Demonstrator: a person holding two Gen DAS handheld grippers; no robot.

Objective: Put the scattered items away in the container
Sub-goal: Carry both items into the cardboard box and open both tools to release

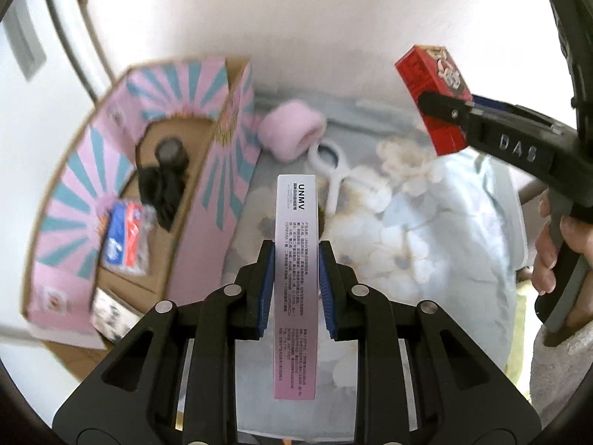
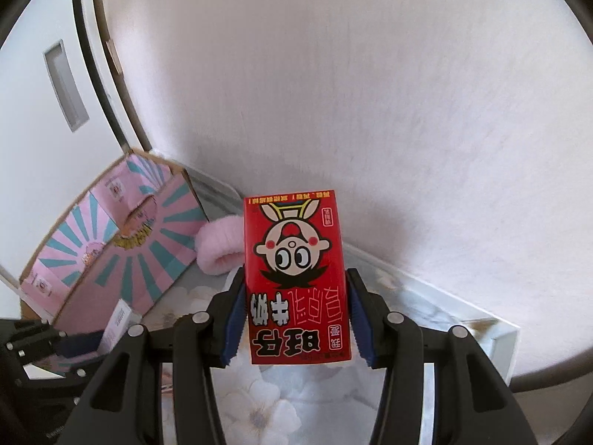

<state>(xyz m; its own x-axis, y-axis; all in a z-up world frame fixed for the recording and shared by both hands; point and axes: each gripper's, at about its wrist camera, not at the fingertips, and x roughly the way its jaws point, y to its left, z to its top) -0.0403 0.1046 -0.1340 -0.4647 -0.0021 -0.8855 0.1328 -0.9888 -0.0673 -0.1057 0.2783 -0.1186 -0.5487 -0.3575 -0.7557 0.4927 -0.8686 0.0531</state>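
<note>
My left gripper (image 1: 296, 256) is shut on a long silver-pink UNMV box (image 1: 295, 259), held above the floral cloth just right of the pink and teal cardboard box (image 1: 229, 170). That box holds a black item (image 1: 165, 181) and a blue-red packet (image 1: 124, 237). My right gripper (image 2: 296, 311) is shut on a red milk carton (image 2: 296, 278), held upside down in the air; it also shows in the left wrist view (image 1: 431, 92). The cardboard box (image 2: 122, 256) lies to its left. A pink fluffy hair band (image 1: 291, 131) and a white looped tool (image 1: 331, 174) lie on the cloth.
A floral cloth (image 1: 426, 244) covers the surface. A white wall (image 2: 370, 92) stands close behind. A white tray edge (image 2: 496, 330) runs along the right. A white door (image 2: 44, 92) is at the far left.
</note>
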